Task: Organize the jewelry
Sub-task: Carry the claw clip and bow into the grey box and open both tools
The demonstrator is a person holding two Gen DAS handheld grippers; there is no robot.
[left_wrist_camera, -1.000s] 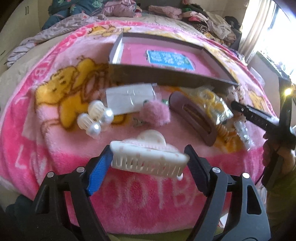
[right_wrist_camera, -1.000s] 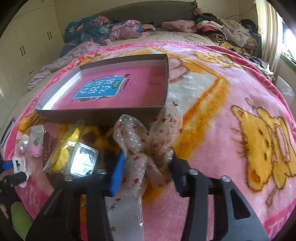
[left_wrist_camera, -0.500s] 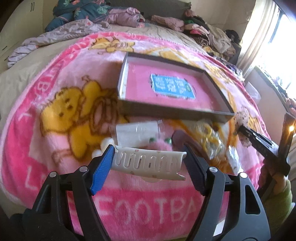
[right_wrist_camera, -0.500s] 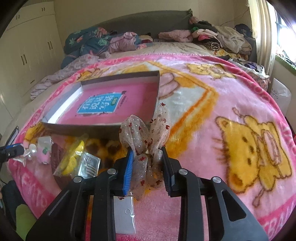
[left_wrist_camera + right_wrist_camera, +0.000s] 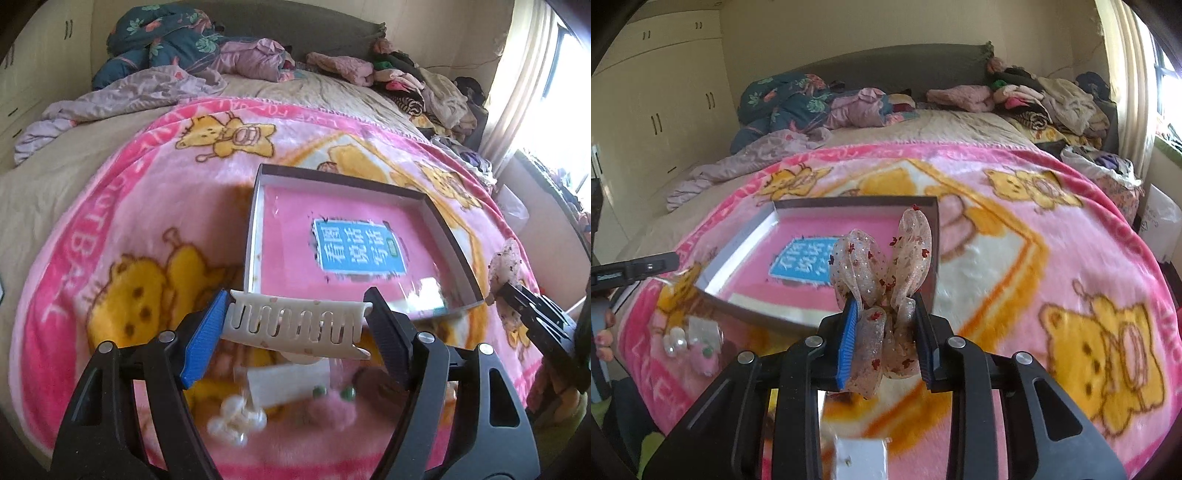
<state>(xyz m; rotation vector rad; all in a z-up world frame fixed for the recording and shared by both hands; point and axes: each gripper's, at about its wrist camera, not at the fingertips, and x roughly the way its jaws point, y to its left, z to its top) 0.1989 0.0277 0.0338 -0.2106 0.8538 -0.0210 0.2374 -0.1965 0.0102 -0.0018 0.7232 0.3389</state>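
Cream toothed hair clip (image 5: 297,325) spans left claw (image 5: 295,334) above fleecy blanket (image 5: 155,206).

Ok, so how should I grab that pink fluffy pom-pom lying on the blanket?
Probably pinch the pink pom-pom across its fluffy middle, coming down from above: it sits on the blanket, round and soft, with no handle showing.

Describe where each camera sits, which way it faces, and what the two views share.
Left wrist: on the left gripper, looking down-forward across the pink cartoon blanket at the shallow grey-walled box; jaws clamp a white plastic hair claw.
Right wrist: on the right gripper, facing the same box; jaws clamp a sheer spotted ribbon bow.
Shared: box, blanket, pearl hair ties, and each view catches the other gripper.
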